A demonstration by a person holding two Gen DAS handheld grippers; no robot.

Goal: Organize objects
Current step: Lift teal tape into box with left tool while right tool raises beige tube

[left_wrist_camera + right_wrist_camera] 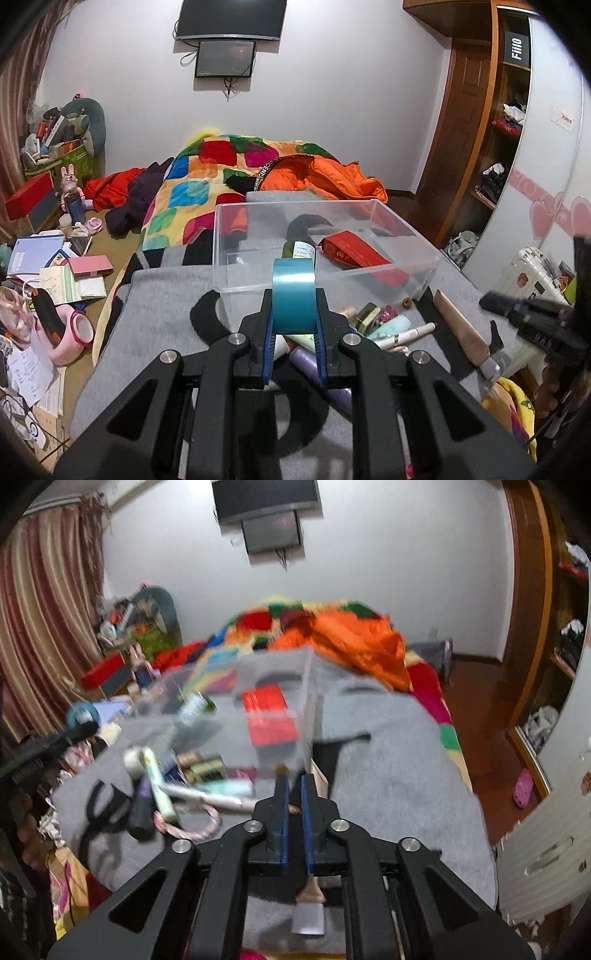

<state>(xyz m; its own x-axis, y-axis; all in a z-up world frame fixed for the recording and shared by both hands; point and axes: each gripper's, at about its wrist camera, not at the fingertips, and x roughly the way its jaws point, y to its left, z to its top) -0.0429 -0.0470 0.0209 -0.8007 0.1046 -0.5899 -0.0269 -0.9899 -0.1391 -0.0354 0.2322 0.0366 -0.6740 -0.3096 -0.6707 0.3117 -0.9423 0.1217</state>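
Observation:
My left gripper [293, 300] is shut on an upright teal tape roll [293, 291], held just in front of a clear plastic box [295, 204] on the grey blanket [162, 295]. Inside the box lie a red packet [354, 253] and a green bottle [299, 251]. My right gripper [294, 779] has its jaws close together on a long beige tube [310, 888] with a grey cap, which runs lengthwise between the fingers. The left wrist view shows that tube [458, 325] at the right. Several tubes and small cosmetics [388, 326] lie piled before the box.
A patchwork quilt [207, 173] and an orange jacket [332, 173] cover the bed behind the box. Books, boxes and toys [55, 277] litter the floor at the left. A wooden wardrobe [498, 147] and a white suitcase [532, 269] stand at the right. A braided cord [188, 830] lies beside the pile.

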